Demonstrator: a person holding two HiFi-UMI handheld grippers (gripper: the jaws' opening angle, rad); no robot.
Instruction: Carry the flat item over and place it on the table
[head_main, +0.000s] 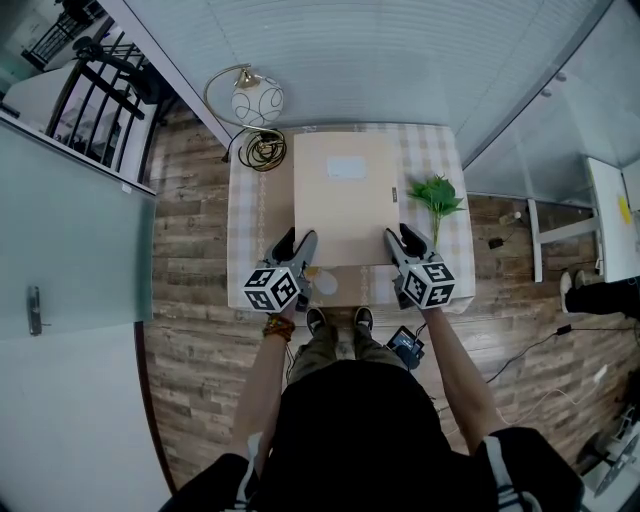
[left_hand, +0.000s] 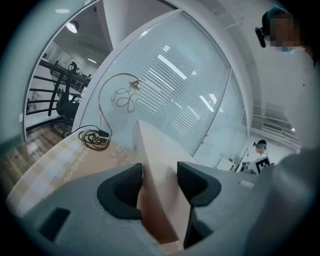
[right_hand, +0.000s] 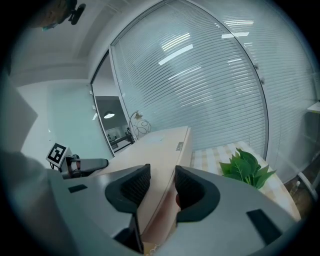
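The flat item is a thin tan cardboard box (head_main: 345, 195) with a white label, lying lengthwise over the checked table (head_main: 250, 230). My left gripper (head_main: 297, 243) is shut on its near left corner and my right gripper (head_main: 400, 240) on its near right corner. In the left gripper view the box (left_hand: 155, 165) runs edge-on between the black pads of the left gripper (left_hand: 160, 182). In the right gripper view the box (right_hand: 155, 150) likewise sits clamped in the right gripper (right_hand: 162, 182). Whether its underside touches the table I cannot tell.
A green plant (head_main: 436, 197) stands on the table just right of the box. A gold arc lamp with a white globe (head_main: 257, 100) and a coiled cable (head_main: 262, 150) sit at the far left corner. Glass walls with blinds run behind the table.
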